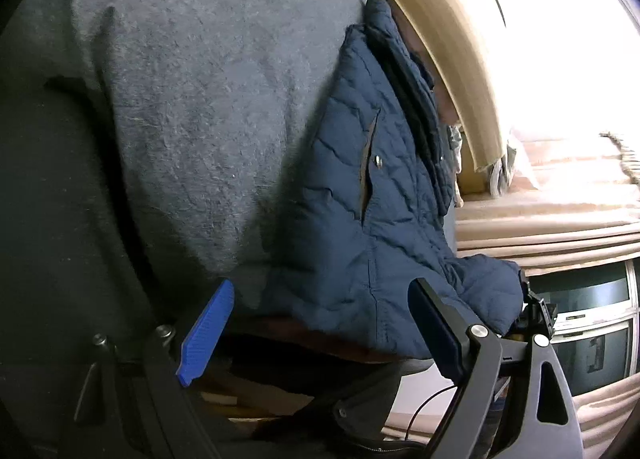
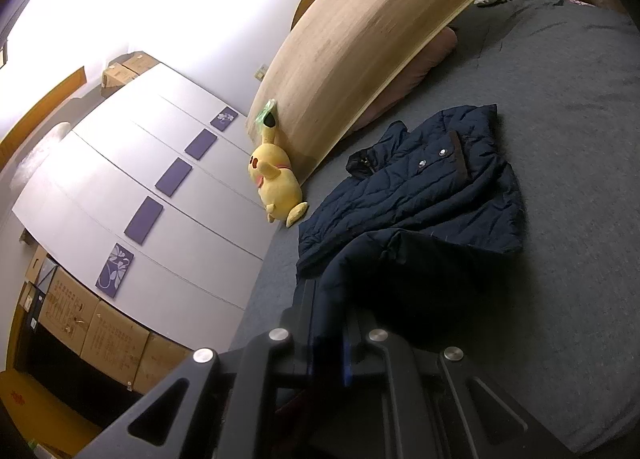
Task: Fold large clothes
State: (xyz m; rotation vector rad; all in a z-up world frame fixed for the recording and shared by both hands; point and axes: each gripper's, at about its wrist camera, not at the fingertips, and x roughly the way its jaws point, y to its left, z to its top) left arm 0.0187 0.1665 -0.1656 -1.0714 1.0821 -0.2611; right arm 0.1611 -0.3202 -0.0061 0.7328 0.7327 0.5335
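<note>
A navy quilted puffer jacket (image 1: 384, 195) lies on a grey bedsheet (image 1: 180, 99); it also shows in the right wrist view (image 2: 432, 187), partly folded with snap buttons up. My left gripper (image 1: 316, 331) is open with blue pads, empty, close before the jacket's near edge. My right gripper (image 2: 328, 323) is shut on a dark navy part of the jacket, a sleeve or hem, that runs up from its jaws to the jacket body.
A bamboo mat (image 2: 372, 39) leans at the bed's head over a pink pillow (image 2: 416, 67). A yellow plush toy (image 2: 276, 183) sits beside it. White wardrobe doors (image 2: 152, 187) and cardboard boxes (image 2: 108, 335) stand at the left. The grey bedsheet (image 2: 560, 119) extends right.
</note>
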